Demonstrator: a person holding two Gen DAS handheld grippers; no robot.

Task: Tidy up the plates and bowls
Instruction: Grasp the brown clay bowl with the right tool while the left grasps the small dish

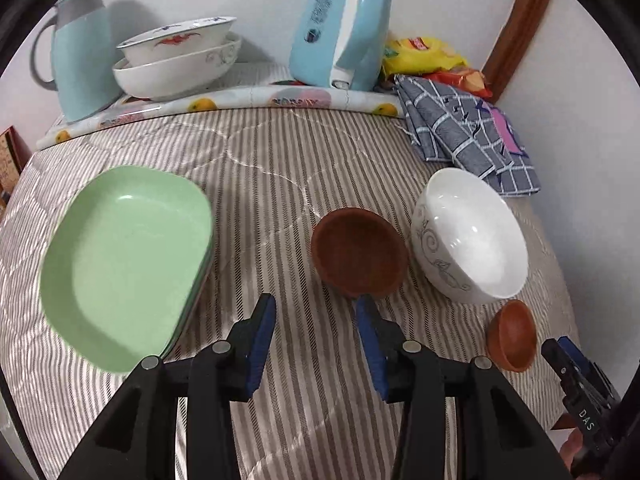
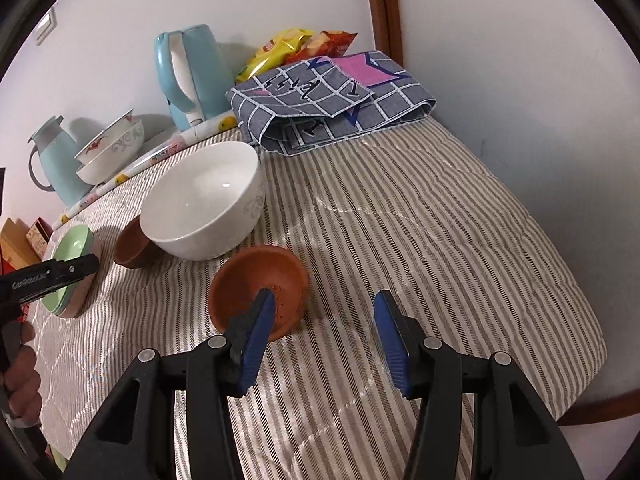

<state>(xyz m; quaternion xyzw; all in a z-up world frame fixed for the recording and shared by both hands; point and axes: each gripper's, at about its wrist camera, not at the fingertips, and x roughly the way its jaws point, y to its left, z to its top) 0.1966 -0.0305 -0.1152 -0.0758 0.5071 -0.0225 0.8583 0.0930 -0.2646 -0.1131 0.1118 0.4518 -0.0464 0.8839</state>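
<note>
A striped quilted bed (image 1: pixel 280 184) carries stacked green plates (image 1: pixel 128 256), two brown bowls (image 1: pixel 360 252) (image 1: pixel 512 334) and a white bowl (image 1: pixel 472 240) (grey scrollwork outside). A folded checked cloth (image 1: pixel 460 132) lies toward the far right corner.

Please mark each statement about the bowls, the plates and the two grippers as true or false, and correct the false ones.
1. Both grippers are open and hold nothing. True: left gripper, right gripper.
2. The white bowl stands between two brown bowls. True: larger brown bowl, small brown bowl.
3. The green plates lie inside the white bowl. False: they lie apart, on the striped cloth.
4. The white bowl holds food. False: it is empty.
</note>
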